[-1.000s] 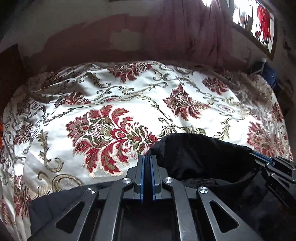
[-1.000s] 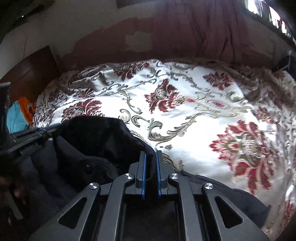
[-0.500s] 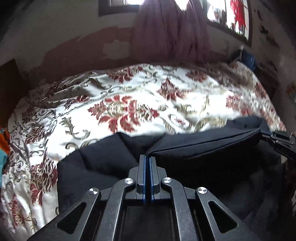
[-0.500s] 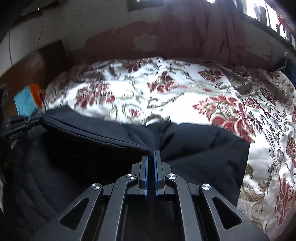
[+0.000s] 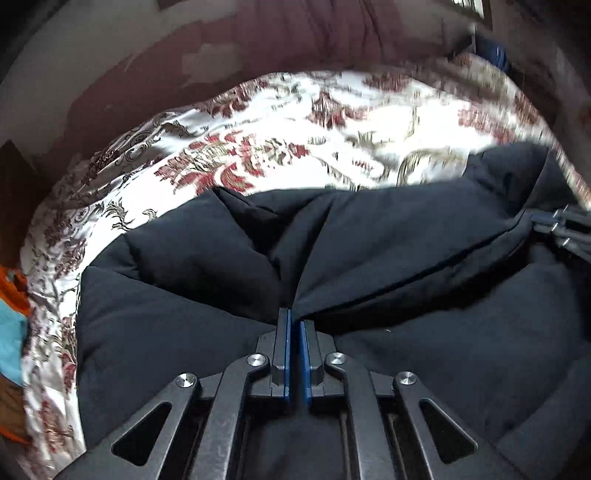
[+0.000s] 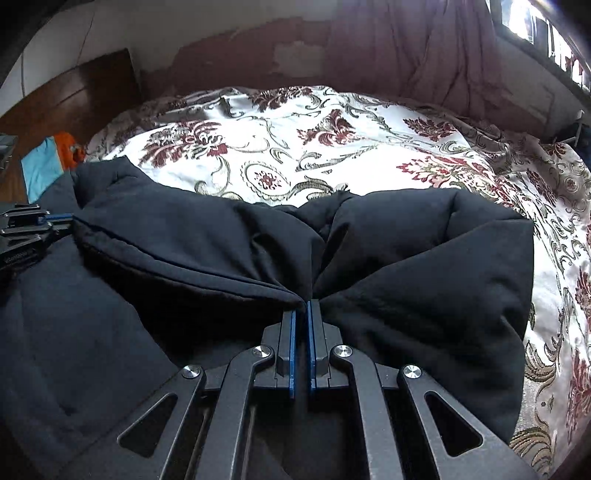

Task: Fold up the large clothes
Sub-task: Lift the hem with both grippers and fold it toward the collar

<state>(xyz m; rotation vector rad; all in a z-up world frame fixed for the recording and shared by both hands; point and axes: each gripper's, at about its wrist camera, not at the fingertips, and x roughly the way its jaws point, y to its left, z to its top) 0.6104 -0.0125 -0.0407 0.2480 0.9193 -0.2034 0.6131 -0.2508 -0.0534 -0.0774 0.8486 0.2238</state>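
Fingers with blue pads on the left gripper (image 5: 294, 321) are pressed together, pinching a gathered fold of a dark, padded garment (image 5: 388, 240). Seen from the right wrist, the right gripper (image 6: 303, 312) does the same: its blue-lined fingers are nearly closed and nip the cloth at a point where two puffy folds meet. Each gripper's black metal linkage fills the bottom of its own view.

Just beyond the fingers, the dark garment (image 6: 192, 240) lies bunched on a bed, spreading across the near half of both views. A thick seamed edge of it stretches taut between the two grippers. In the left wrist view this edge runs to the right, where the right gripper (image 5: 543, 221) shows at the frame edge, closed on the cloth. In the right wrist view the same edge runs left to the left gripper (image 6: 62, 218), whose blue pad touches the fabric.

Beyond the garment lies the bedspread (image 6: 332, 147), shiny cream cloth with large red flowers and olive scrolls. It covers the bed up to the far wall. The left wrist view is blurred across this area.

At the left side of the bed, a turquoise and orange cloth (image 6: 44, 162) rests beside a dark wooden headboard (image 6: 74, 99). Farthest away, a dusky pink curtain (image 6: 424, 48) hangs against a patchy wall, below a bright window (image 6: 532, 26) at the upper right.
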